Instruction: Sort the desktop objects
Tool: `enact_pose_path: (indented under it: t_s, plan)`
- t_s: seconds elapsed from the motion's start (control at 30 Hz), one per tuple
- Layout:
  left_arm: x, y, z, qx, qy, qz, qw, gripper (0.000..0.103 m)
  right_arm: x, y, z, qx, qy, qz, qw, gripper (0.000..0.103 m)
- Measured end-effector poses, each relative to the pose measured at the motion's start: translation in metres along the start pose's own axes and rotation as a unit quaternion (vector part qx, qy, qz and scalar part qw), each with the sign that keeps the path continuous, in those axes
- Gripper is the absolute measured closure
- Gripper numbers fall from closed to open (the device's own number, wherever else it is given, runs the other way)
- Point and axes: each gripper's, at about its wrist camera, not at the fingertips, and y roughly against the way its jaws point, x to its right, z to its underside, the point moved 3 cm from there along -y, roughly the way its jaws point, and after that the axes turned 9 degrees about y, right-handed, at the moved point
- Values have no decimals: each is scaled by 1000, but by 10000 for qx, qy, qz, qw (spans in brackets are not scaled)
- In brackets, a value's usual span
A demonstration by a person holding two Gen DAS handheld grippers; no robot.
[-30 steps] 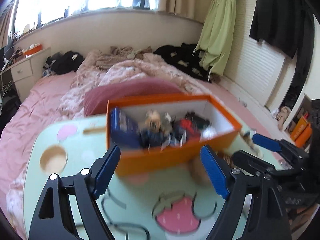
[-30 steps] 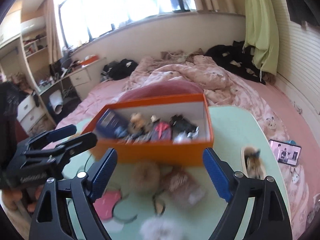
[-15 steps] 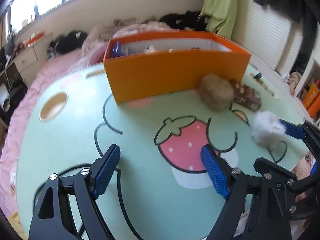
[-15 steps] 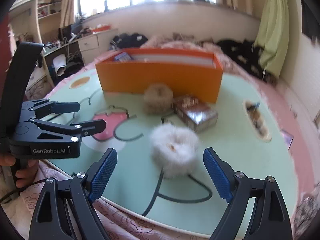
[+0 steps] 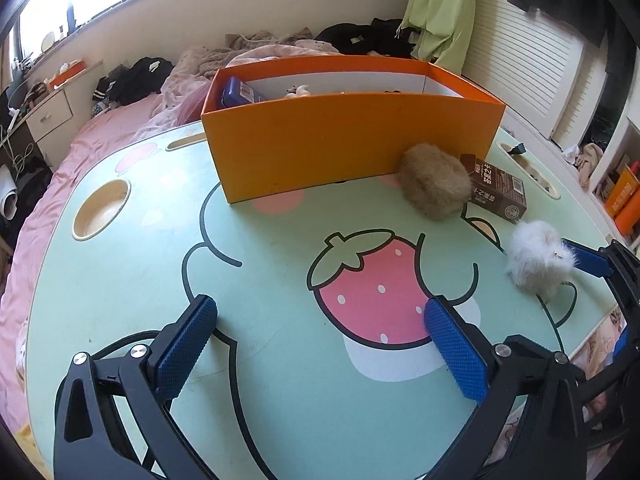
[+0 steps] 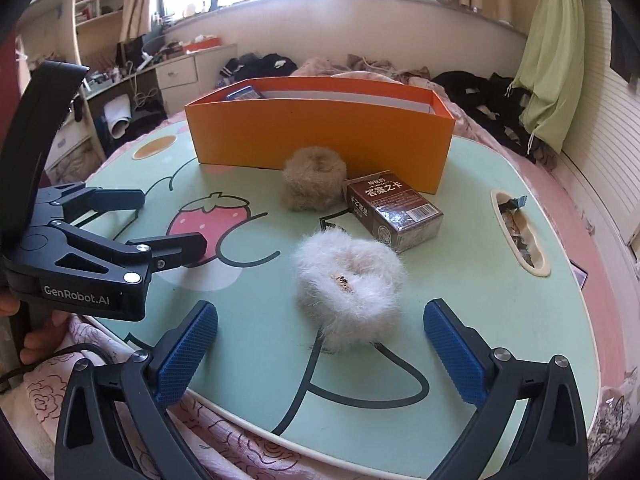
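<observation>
An orange box with several items inside stands at the back of the green table. A brown fluffy scrunchie and a brown card box lie in front of it. A white fluffy scrunchie lies nearer. My left gripper is open and empty over the strawberry print. My right gripper is open and empty, just short of the white scrunchie.
The table has a round cup hole at the left and a slot holding small items at the right. A pink bed lies beyond the table. The table's near edge runs under my right gripper.
Both grippers have dropped from above the orange box down to table level and pulled back toward the near edge. Both stayed open.
</observation>
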Motion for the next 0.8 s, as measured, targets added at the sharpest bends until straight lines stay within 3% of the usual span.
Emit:
enact_pose_path:
  t_s: [0.8]
  plan:
    - [1, -1, 0, 7, -1, 1, 10000, 0, 5, 0, -2, 104, -76, 29, 9999, 0]
